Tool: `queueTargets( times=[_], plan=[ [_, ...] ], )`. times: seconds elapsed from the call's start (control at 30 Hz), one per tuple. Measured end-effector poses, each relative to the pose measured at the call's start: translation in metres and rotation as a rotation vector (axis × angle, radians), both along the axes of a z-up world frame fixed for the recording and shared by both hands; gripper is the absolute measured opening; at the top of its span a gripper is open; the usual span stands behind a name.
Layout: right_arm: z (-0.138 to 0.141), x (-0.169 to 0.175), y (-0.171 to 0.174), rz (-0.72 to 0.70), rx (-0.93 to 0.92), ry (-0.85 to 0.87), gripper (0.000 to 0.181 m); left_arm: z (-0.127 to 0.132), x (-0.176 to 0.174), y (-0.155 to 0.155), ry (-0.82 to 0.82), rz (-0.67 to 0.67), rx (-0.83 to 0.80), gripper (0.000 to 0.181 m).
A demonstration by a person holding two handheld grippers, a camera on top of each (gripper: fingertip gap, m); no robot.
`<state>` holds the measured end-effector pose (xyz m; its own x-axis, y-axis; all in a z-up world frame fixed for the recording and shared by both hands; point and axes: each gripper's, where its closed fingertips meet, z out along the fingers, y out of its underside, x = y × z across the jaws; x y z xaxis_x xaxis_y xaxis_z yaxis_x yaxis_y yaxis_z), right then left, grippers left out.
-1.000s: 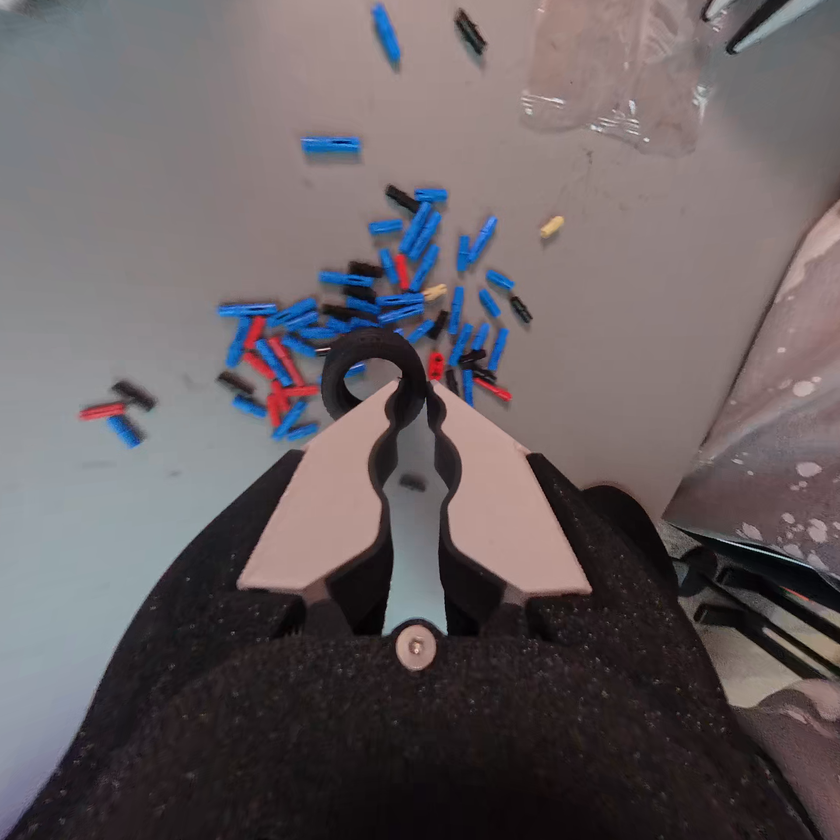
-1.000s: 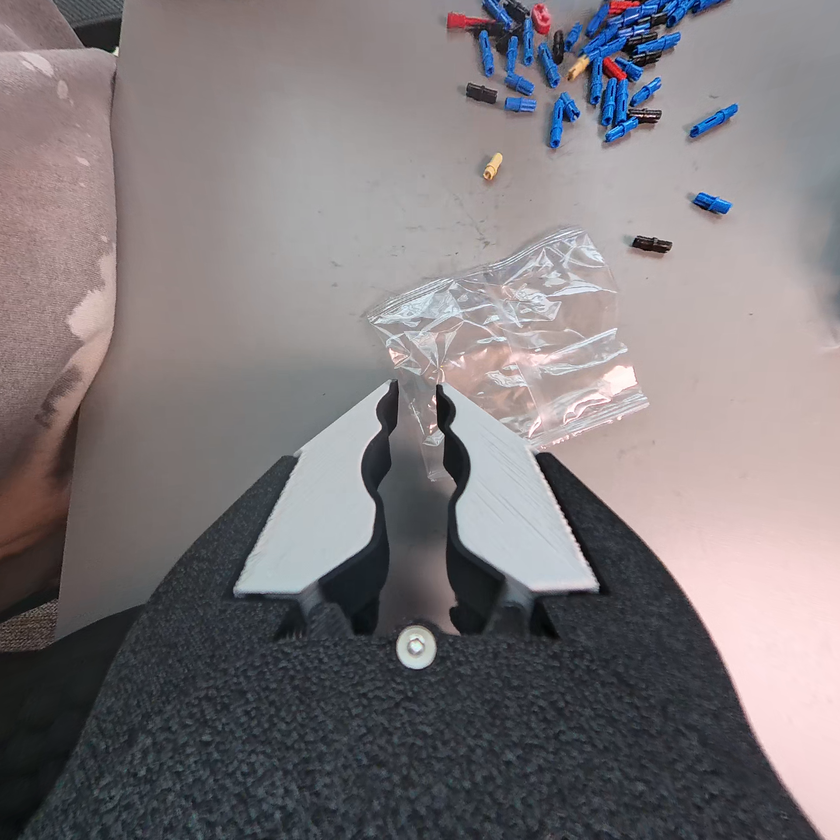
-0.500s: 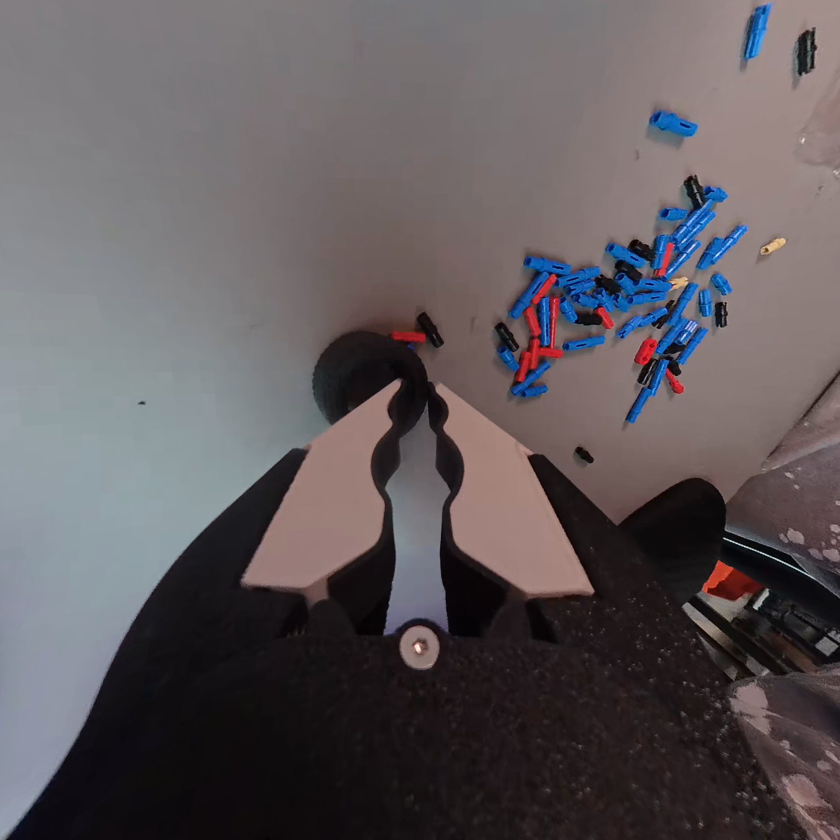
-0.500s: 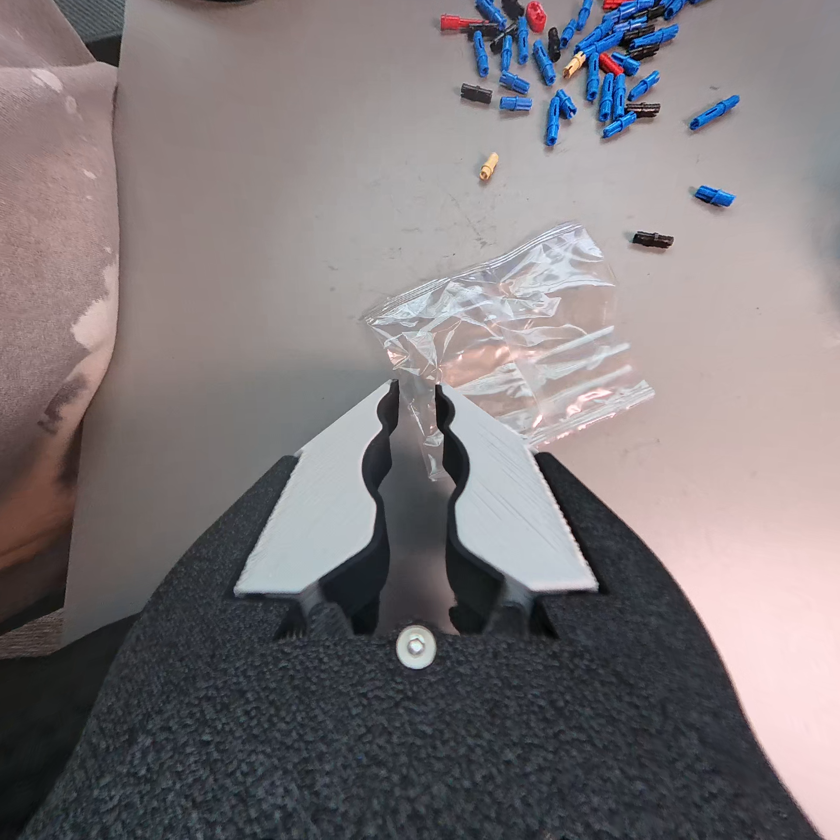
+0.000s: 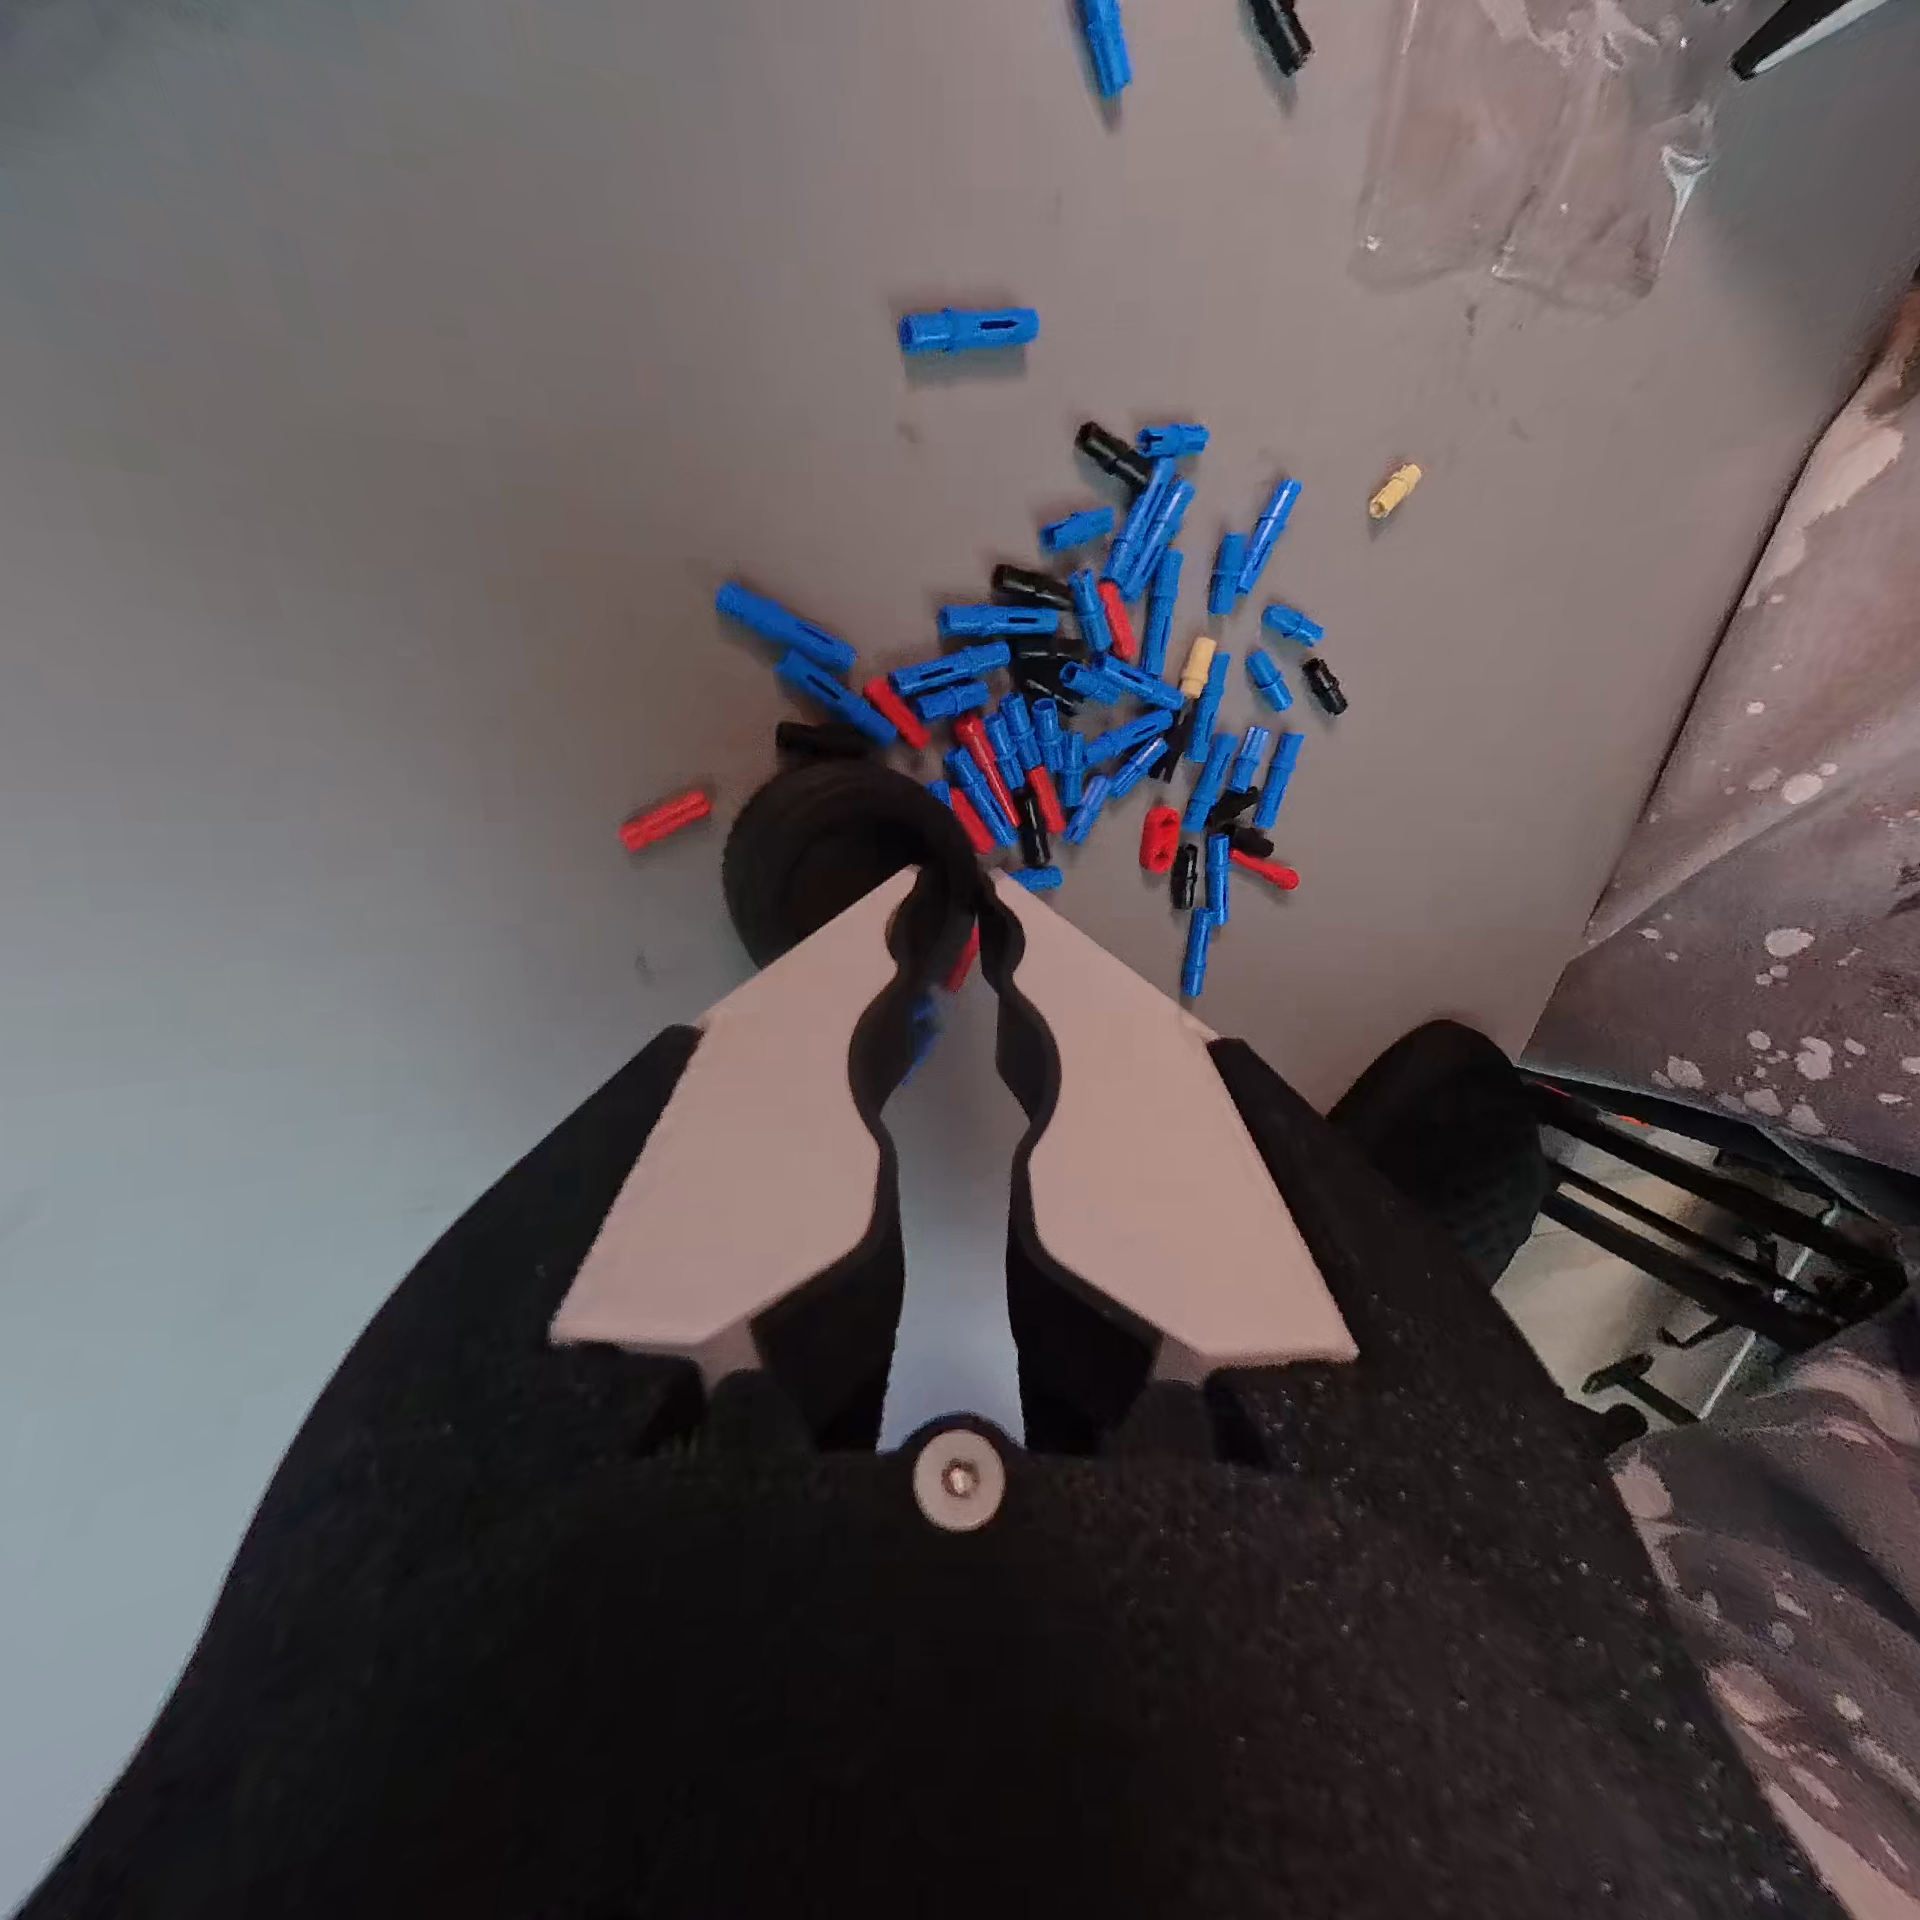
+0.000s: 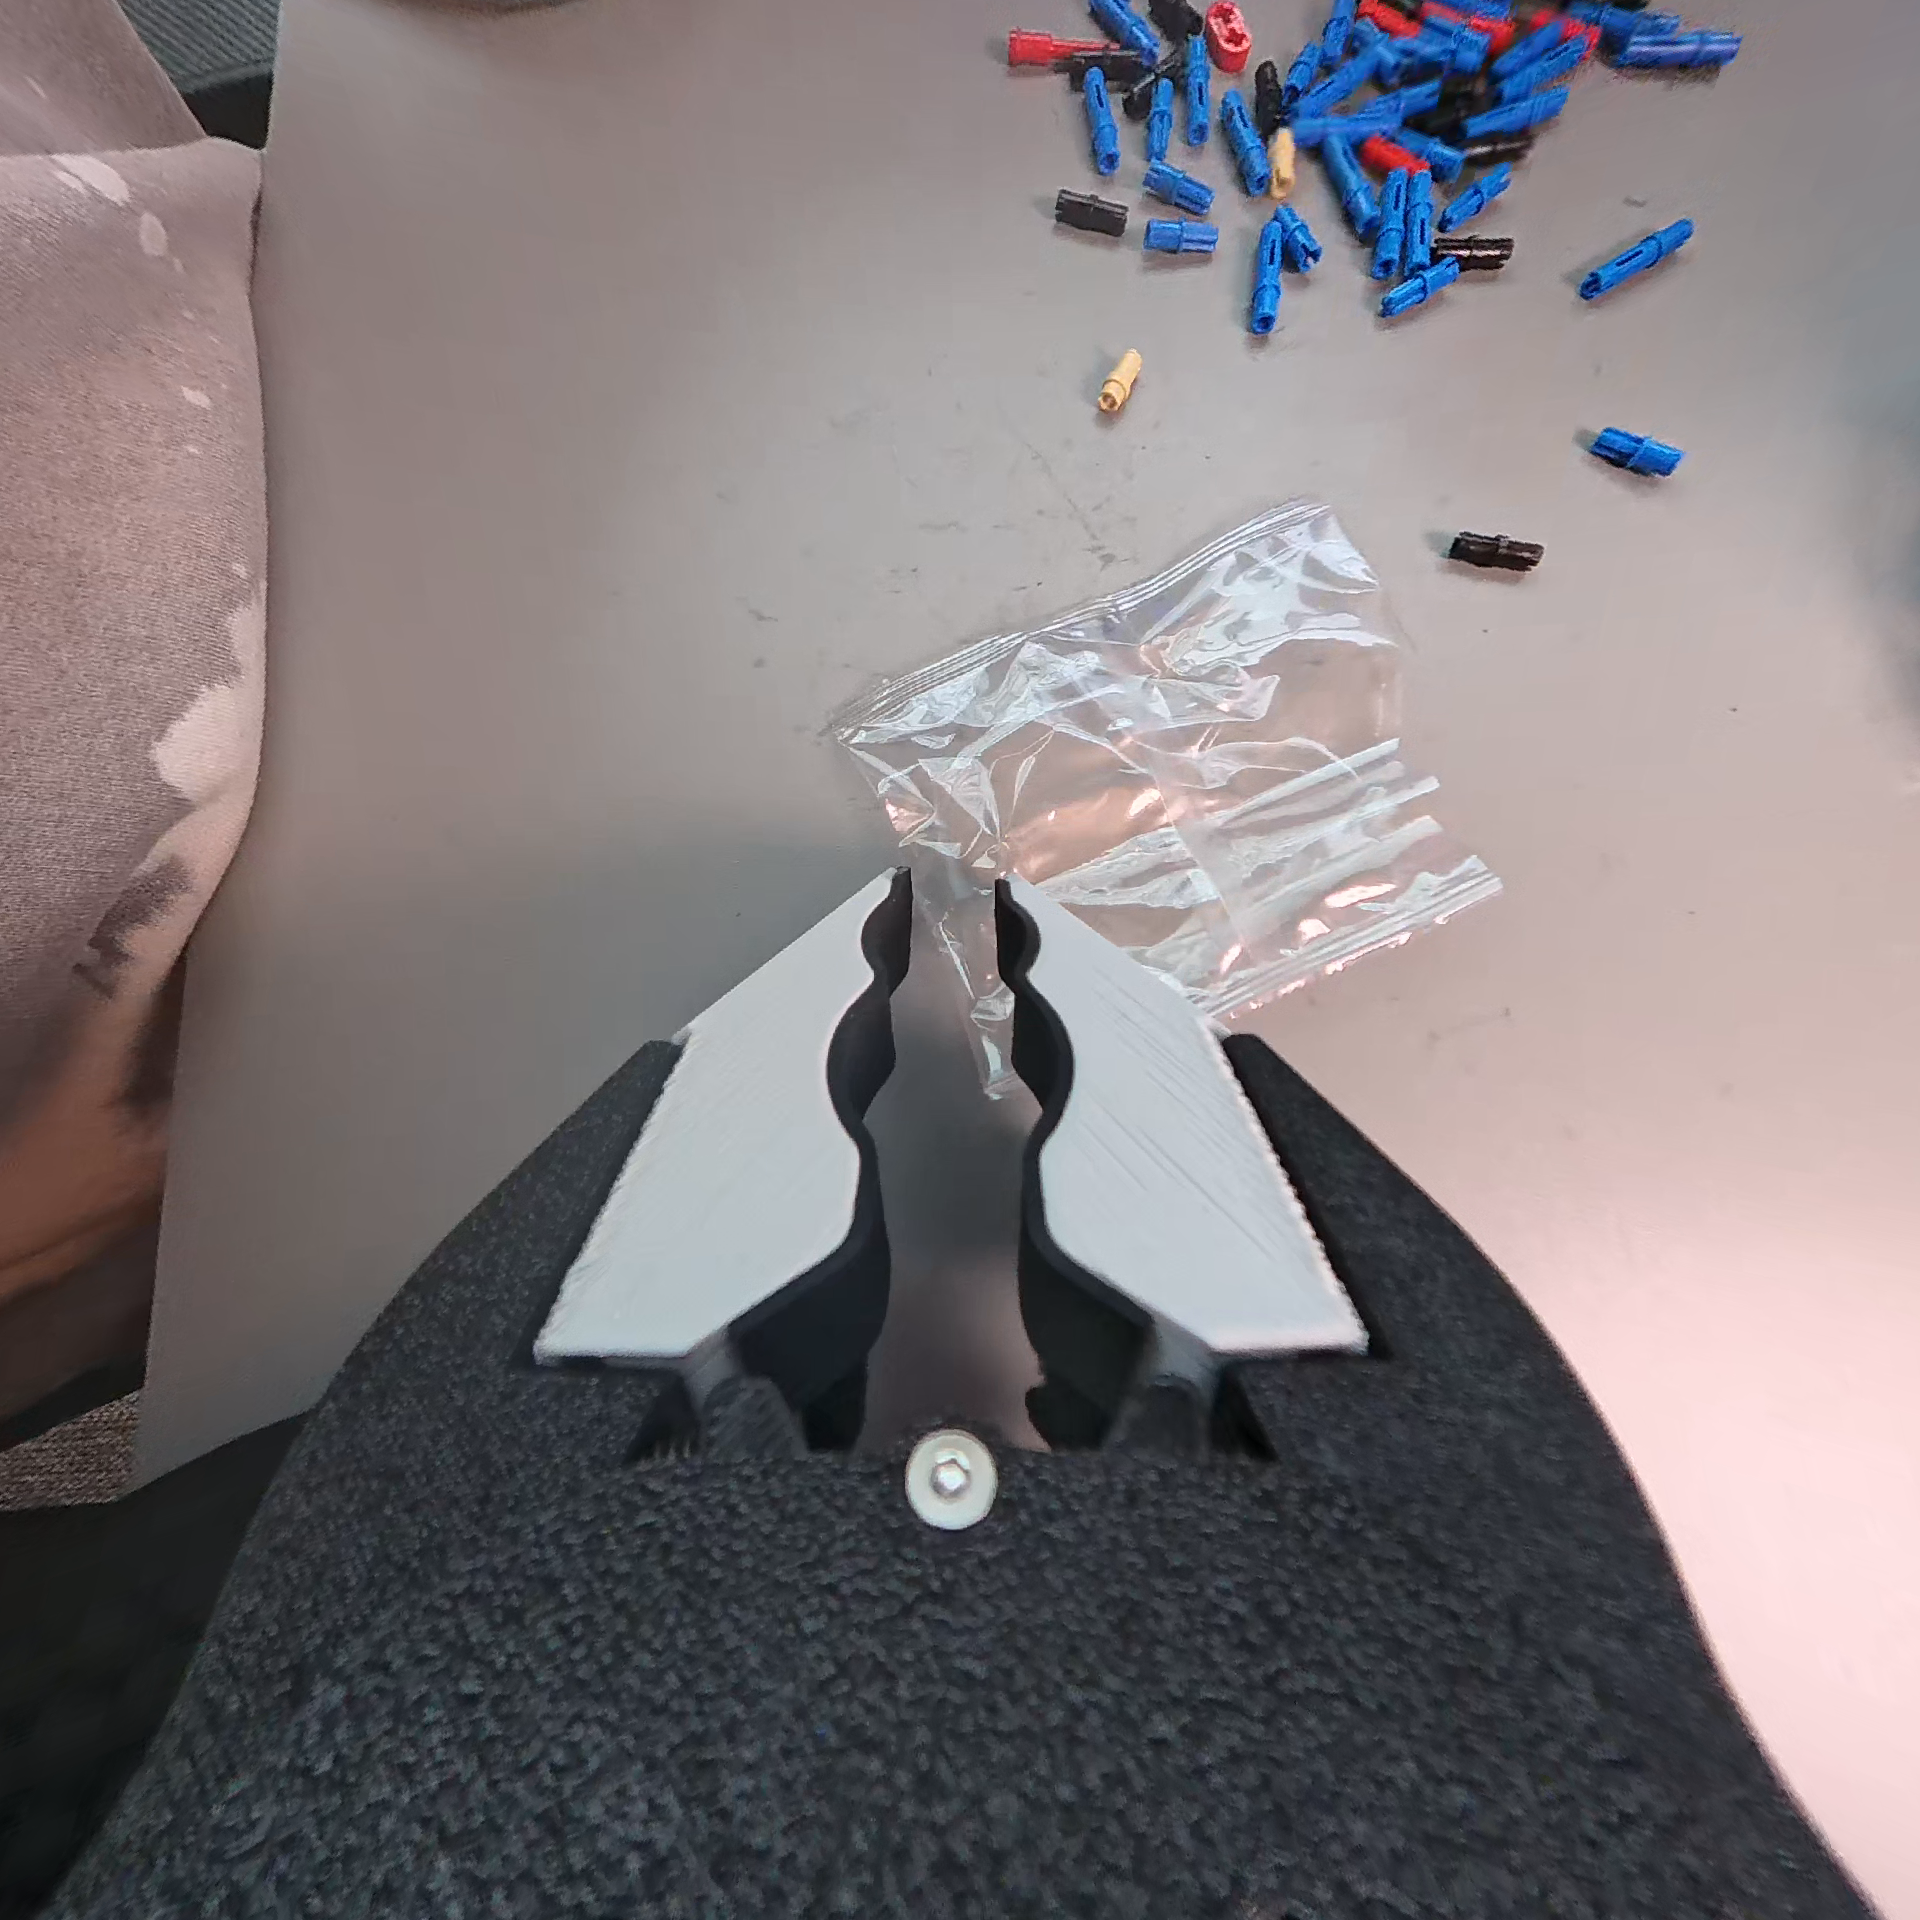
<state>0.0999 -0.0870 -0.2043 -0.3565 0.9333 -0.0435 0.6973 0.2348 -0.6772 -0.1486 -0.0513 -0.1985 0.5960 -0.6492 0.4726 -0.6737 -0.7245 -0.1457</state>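
Note:
My left gripper [image 5: 951, 896] is shut on the wall of a small black rubber tyre [image 5: 821, 857]. It holds the tyre at the near left edge of a pile of blue, red and black plastic pins [image 5: 1091, 707] on the grey table. A red pin [image 5: 665, 821] lies just left of the tyre. My right gripper [image 6: 951, 894] stands a narrow gap apart. A corner of a crumpled clear zip bag [image 6: 1174, 769] lies between its fingers, with no clear pinch. The pin pile [image 6: 1371, 135] is far ahead of it.
The clear bag also shows in the left wrist view [image 5: 1538, 156]. A second black tyre [image 5: 1444, 1132] sits at the table edge on the right. Patterned grey cloth [image 5: 1787, 831] borders the table there and also shows in the right wrist view [image 6: 114, 520]. Stray pins [image 6: 1636, 452] lie near the bag. Left tips to right tips: about 25 cm.
My left gripper carried the tyre out to the left of the pile, then back to the pile's near edge. Some pins have shifted. The right gripper and bag have barely moved.

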Motion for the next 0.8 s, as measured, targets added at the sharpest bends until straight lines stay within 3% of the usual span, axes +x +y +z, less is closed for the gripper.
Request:
queueTargets(
  times=[0.03,0.33,0.47,0.63,0.8],
  plan=[
    [0.000,0.000,0.000,0.000,0.001,0.000,0.016,0.000,0.006,-0.002,-0.005,-0.017,-0.002,0.007],
    [0.000,0.001,0.000,0.002,0.001,0.001,0.016,0.011,0.046,-0.014,-0.046,-0.150,0.022,0.007],
    [0.000,0.001,-0.001,0.002,0.001,0.000,0.016,0.018,0.017,0.013,0.028,-0.067,0.108,0.007],
    [0.000,0.002,-0.001,0.002,0.000,0.000,0.016,0.001,-0.039,0.041,0.133,0.098,0.118,0.007],
    [-0.001,0.001,0.000,0.002,-0.010,-0.002,0.015,-0.002,-0.017,0.031,0.036,0.055,0.097,0.007]
  ],
)
